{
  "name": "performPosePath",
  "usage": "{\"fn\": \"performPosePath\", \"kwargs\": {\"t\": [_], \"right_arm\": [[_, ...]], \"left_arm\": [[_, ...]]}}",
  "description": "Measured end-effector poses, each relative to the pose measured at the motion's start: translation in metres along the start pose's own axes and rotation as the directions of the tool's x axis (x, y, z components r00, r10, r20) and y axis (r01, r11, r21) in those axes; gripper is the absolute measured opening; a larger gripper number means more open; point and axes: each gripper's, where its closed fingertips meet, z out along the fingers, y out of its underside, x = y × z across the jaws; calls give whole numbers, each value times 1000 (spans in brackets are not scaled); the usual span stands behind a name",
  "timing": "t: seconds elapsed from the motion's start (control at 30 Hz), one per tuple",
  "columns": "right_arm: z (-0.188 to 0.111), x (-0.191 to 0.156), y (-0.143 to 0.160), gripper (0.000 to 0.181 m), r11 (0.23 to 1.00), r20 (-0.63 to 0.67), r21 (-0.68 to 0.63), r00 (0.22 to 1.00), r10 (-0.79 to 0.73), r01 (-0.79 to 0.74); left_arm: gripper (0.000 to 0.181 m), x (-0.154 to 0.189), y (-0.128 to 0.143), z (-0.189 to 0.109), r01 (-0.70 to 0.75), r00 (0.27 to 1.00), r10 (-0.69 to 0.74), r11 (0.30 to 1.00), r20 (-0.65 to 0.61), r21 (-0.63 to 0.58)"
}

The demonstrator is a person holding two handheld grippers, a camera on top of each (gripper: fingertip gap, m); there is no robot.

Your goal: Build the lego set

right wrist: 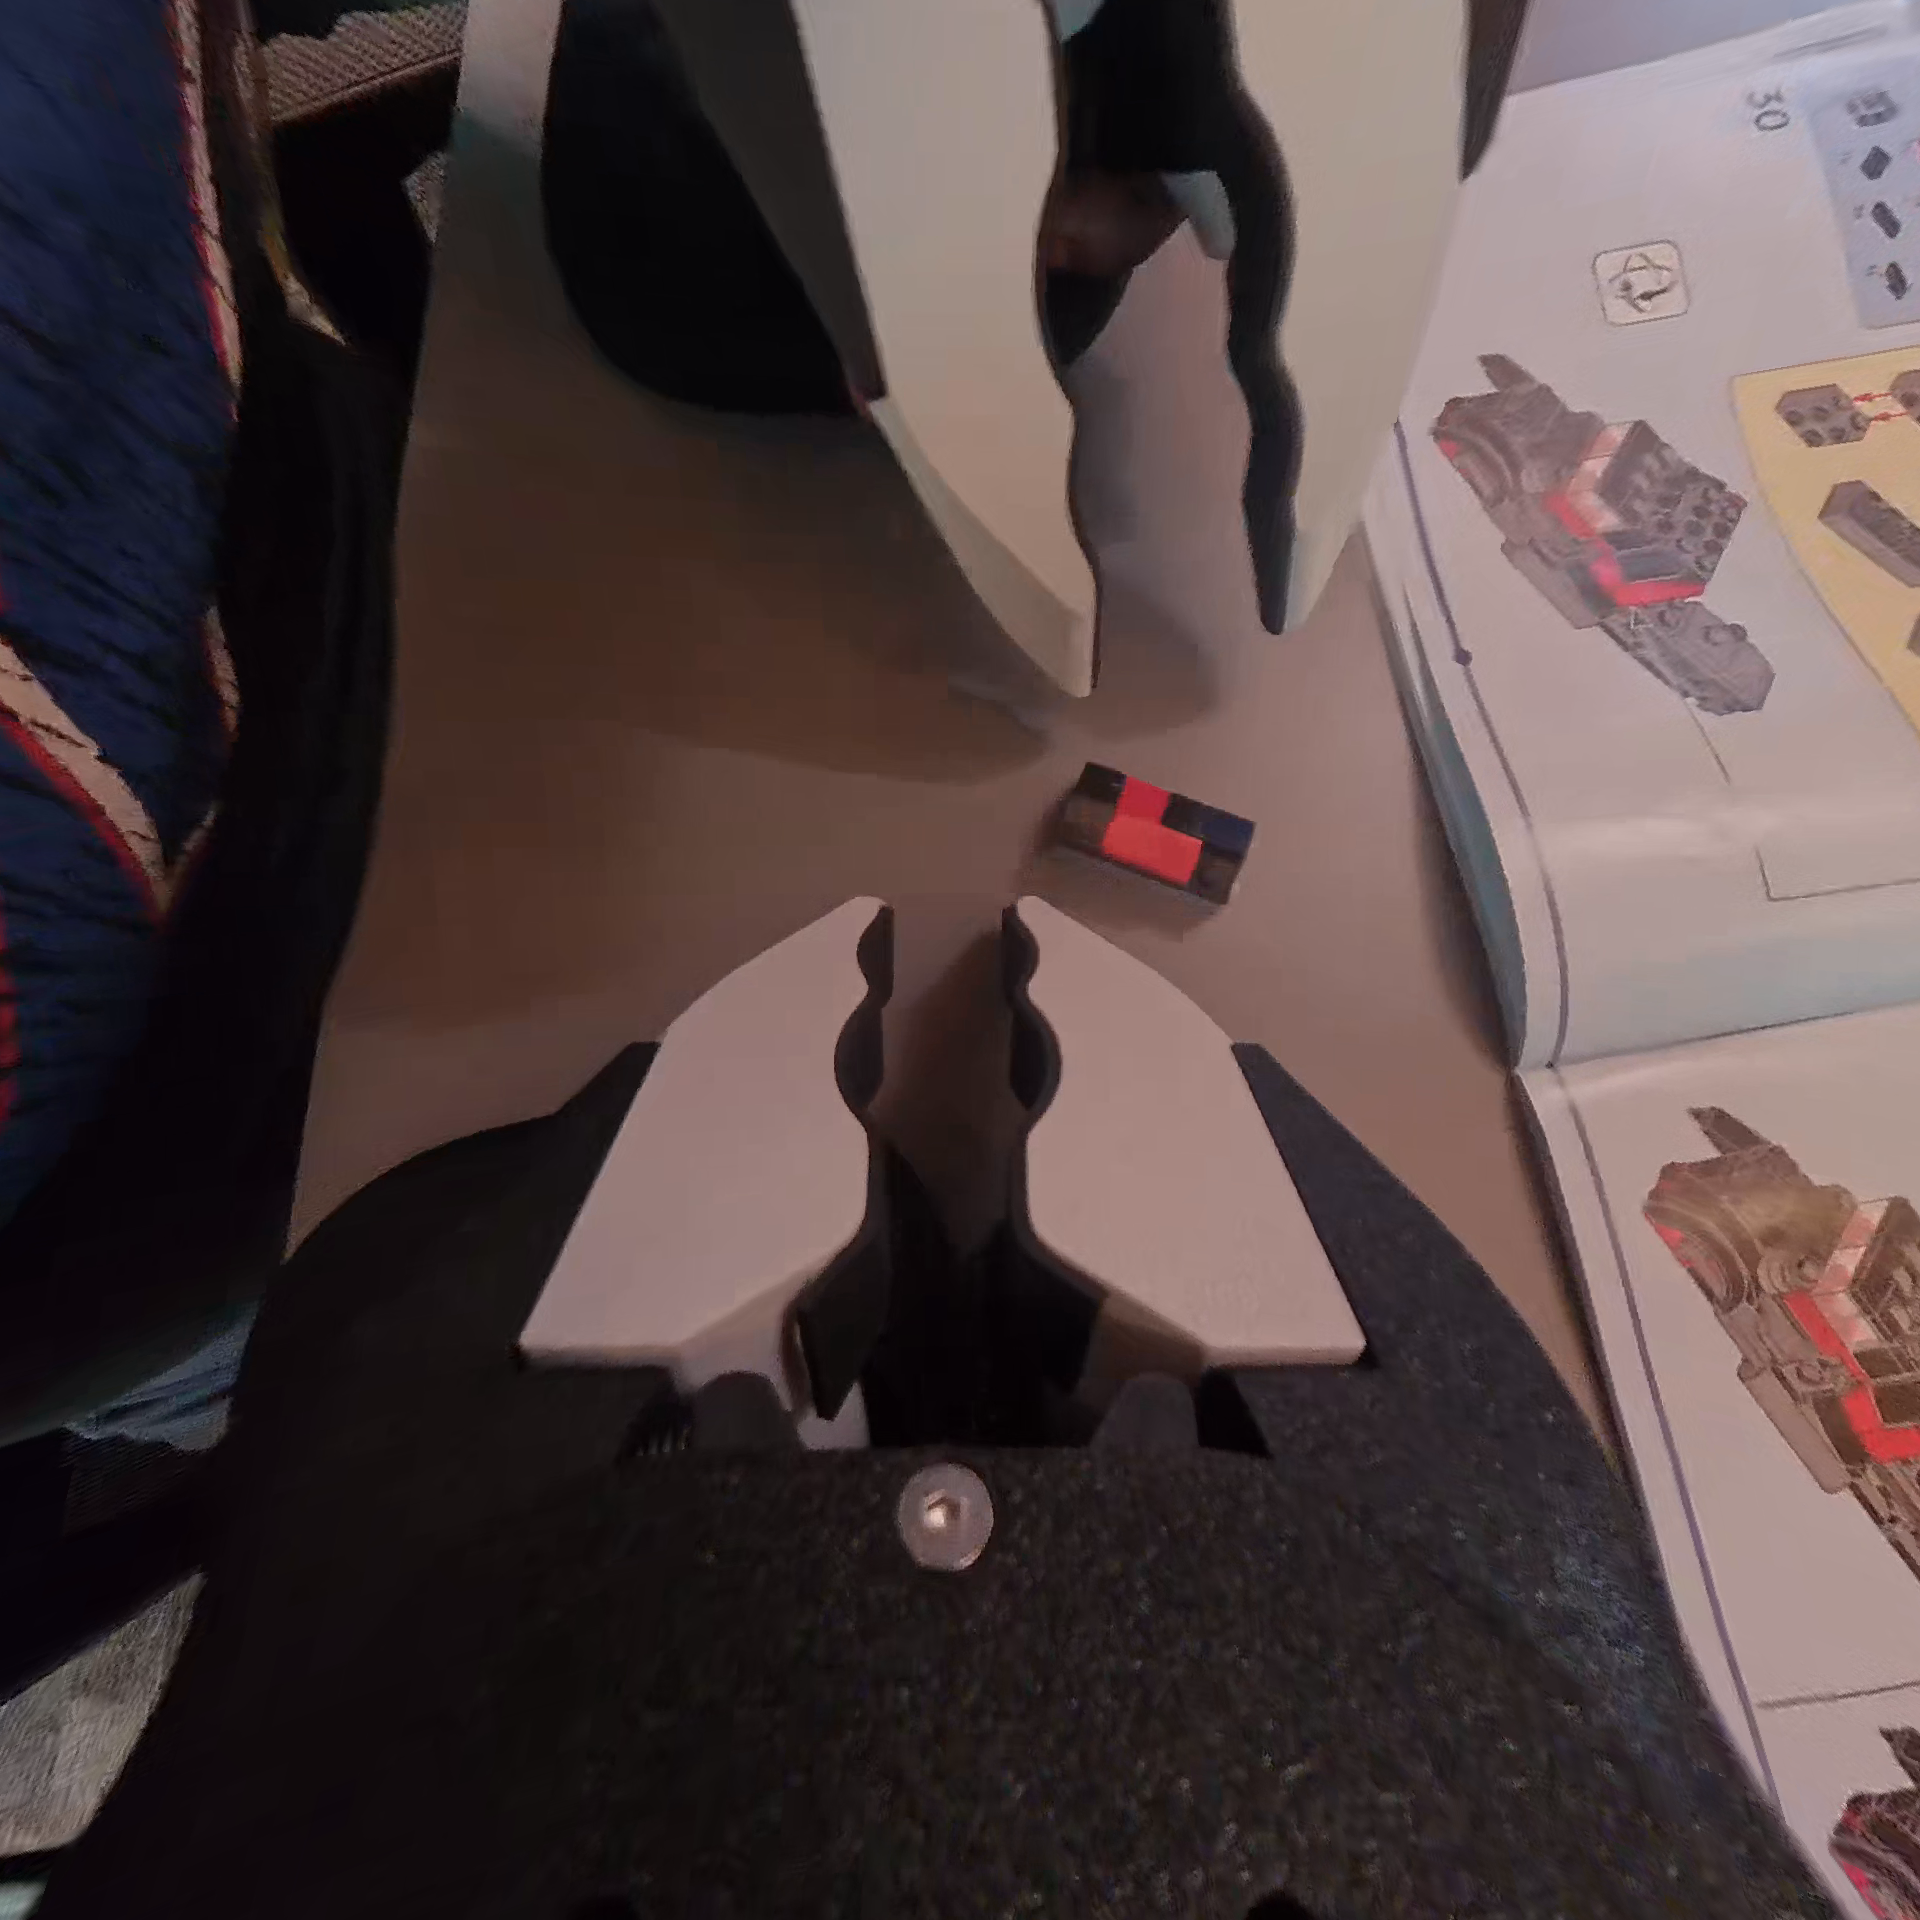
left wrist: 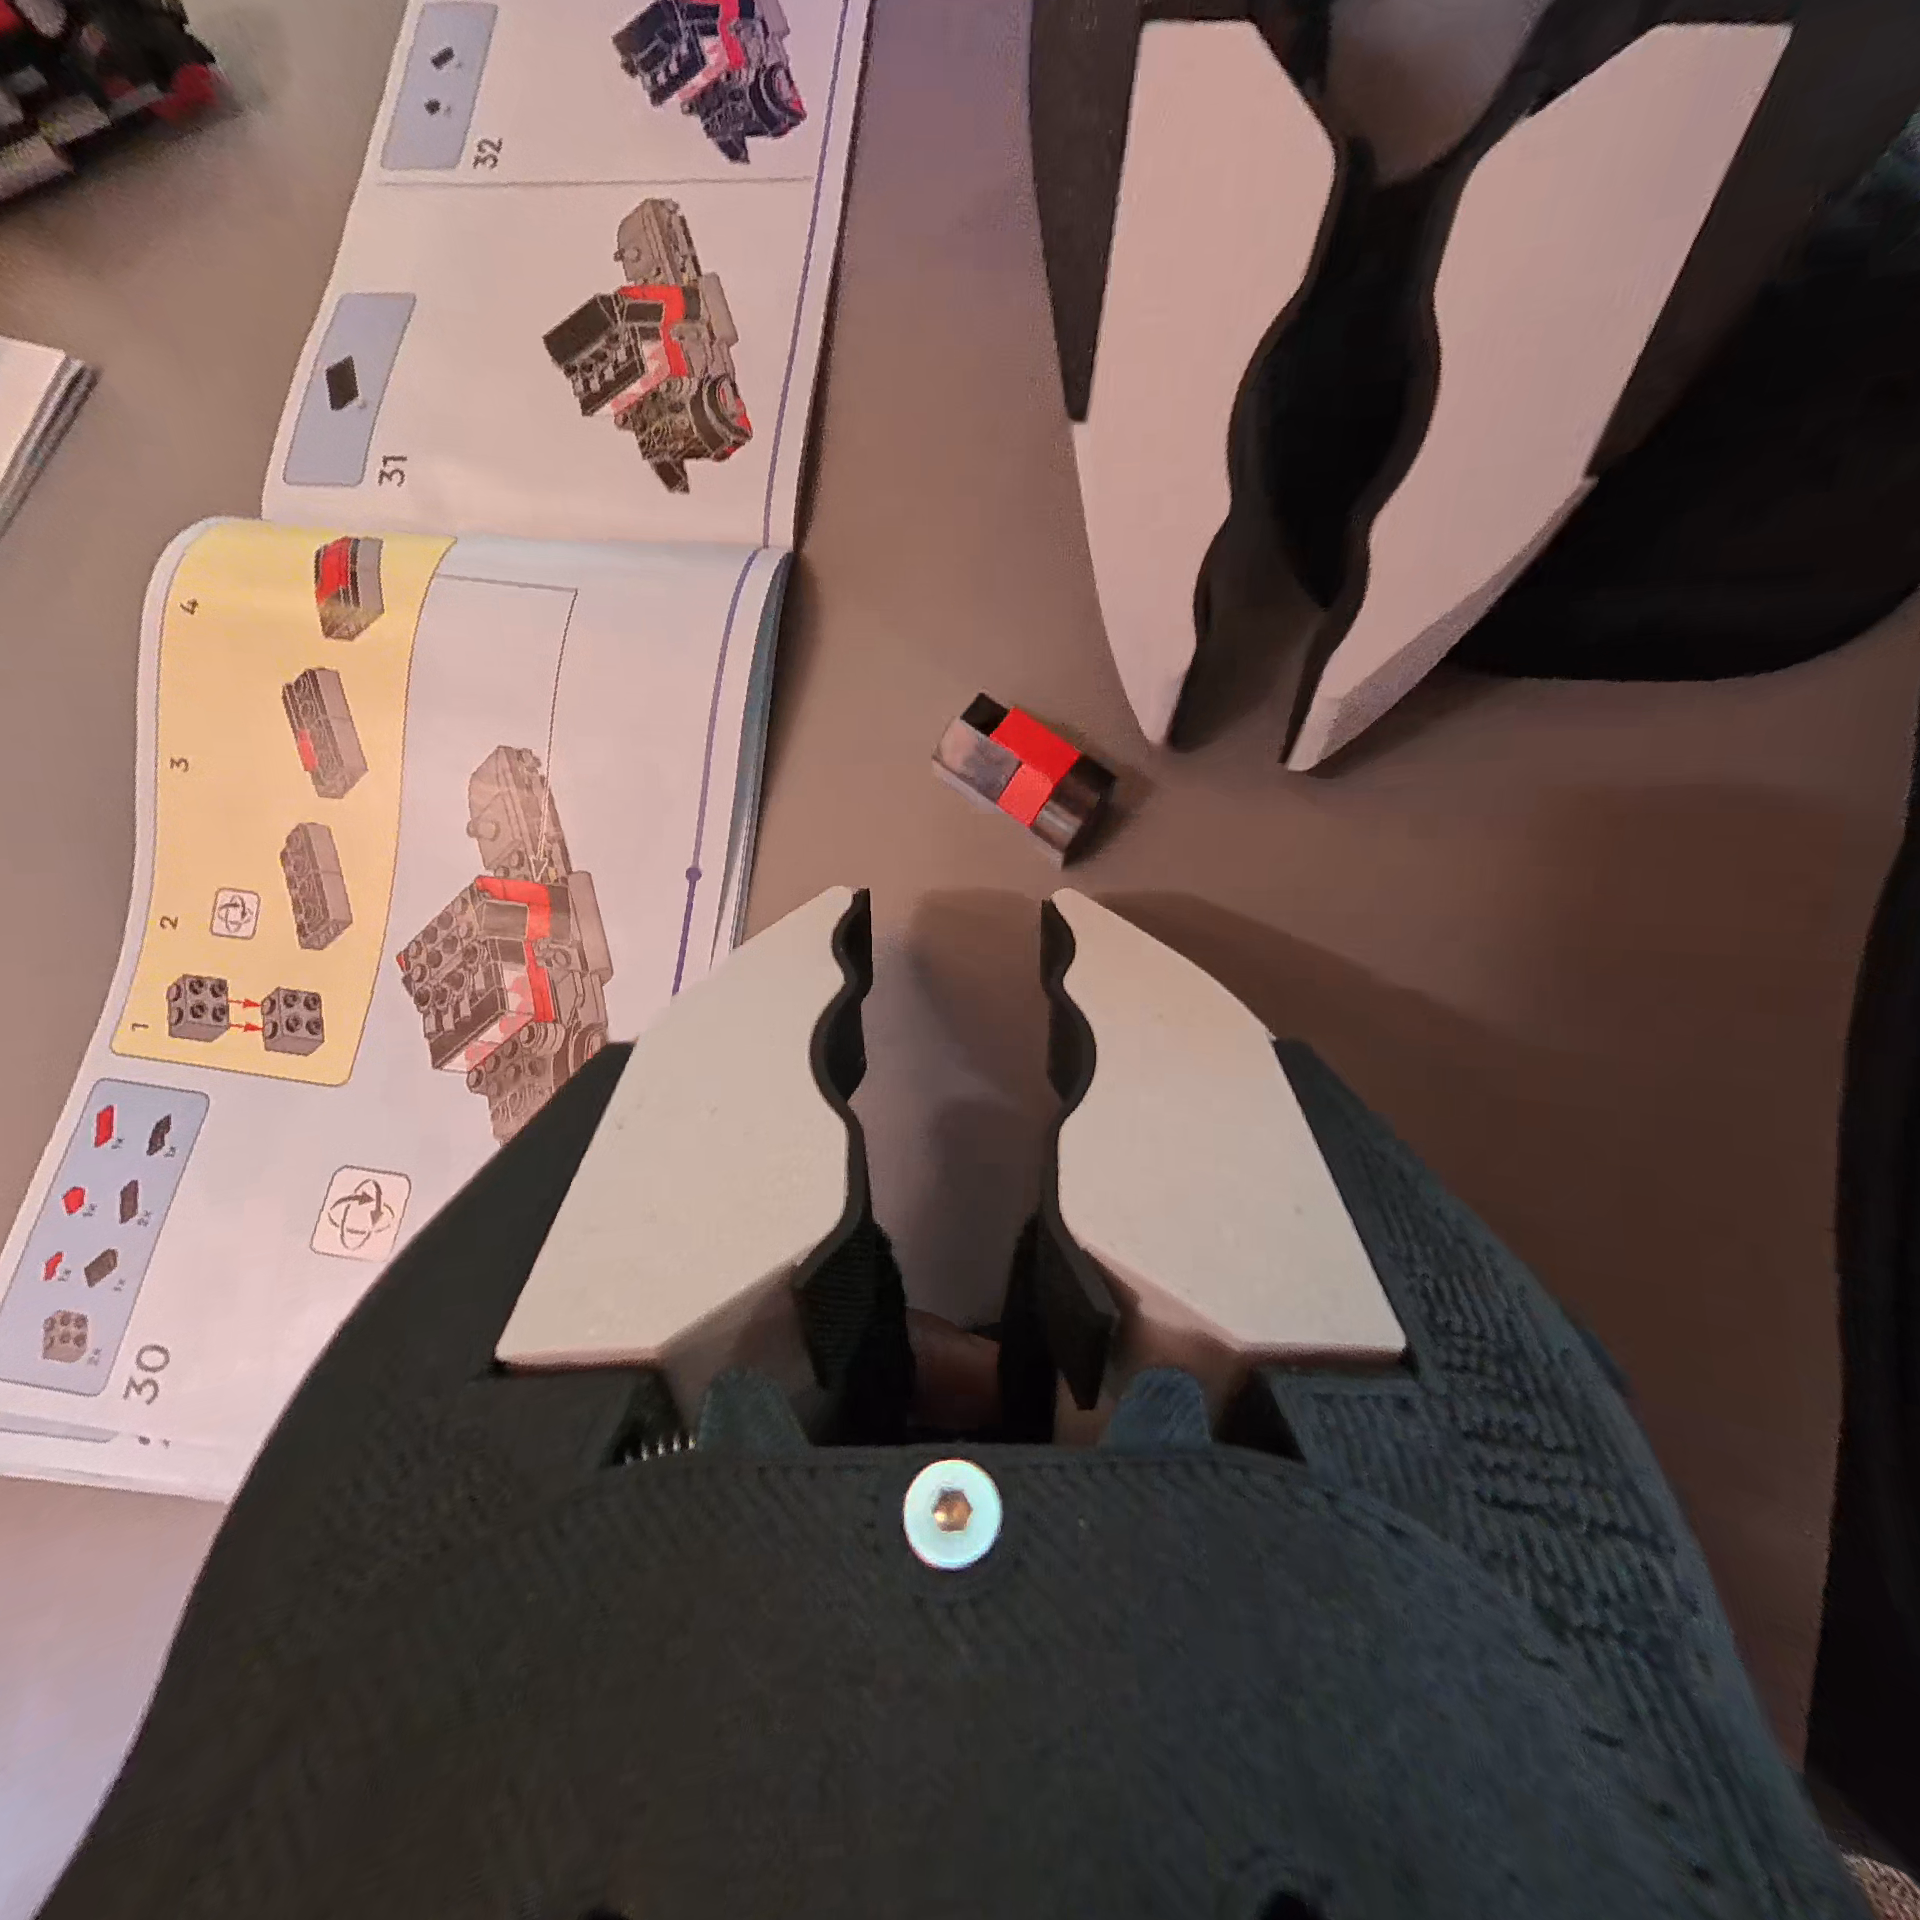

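Grippers being faced off across a small red-and-black brick block, nothing being held.

Left gripper (left wrist: 956,904) is being kept spread and empty, the brick block (left wrist: 1023,774) lying on the table (left wrist: 1455,935) just beyond its fingertips; right gripper (right wrist: 945,909) is likewise being kept parted, more narrowly, and empty, with the block just off its right fingertip. The block is being left lying flat and loose between the two, just beside the near edge of the open instruction booklet (left wrist: 468,831), which is lying toward the table's left side. Judged from here, a nudge is being risked: if either fingertip is brought in off-centre, the block is likely to be pushed under the booklet edge or spun askew, and an over-hard pinch across its short sides could separate the tiles. A partly built model (left wrist: 83,83) is being left at the far left corner.
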Motion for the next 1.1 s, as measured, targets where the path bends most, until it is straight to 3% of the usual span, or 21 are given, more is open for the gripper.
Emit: {"fn": "performPosePath", "kwargs": {"t": [0.17, 0.33, 0.47, 0.67, 0.83, 1.1], "right_arm": [[-9, 30, -2, 26, 995, -114, 83, 991, 70, -61], [-7, 50, -8, 31, 990, -115, 79, 988, -104, 114], [3, 52, -6, 33, 987, -34, 52, 988, -148, 150], [2, 42, -7, 28, 989, -54, 53, 990, -134, 136], [1, 45, -3, 28, 993, -66, 77, 994, -86, 91], [7, 43, -6, 17, 989, -51, 77, 991, -122, 126]], "left_arm": [[30, 11, -8, 5, -32, 998, 33, 999, -48, 10], [30, 19, -11, 11, -42, 997, 42, 999, -65, -8], [25, 15, -6, 15, -63, 997, 61, 997, -36, -46], [23, -15, 1, 10, -47, 996, 53, 996, 77, -69], [22, -13, -2, 3, -36, 999, 36, 999, 32, -7], [23, -18, 4, -11, -42, 997, 41, 999, 58, 22]]}}
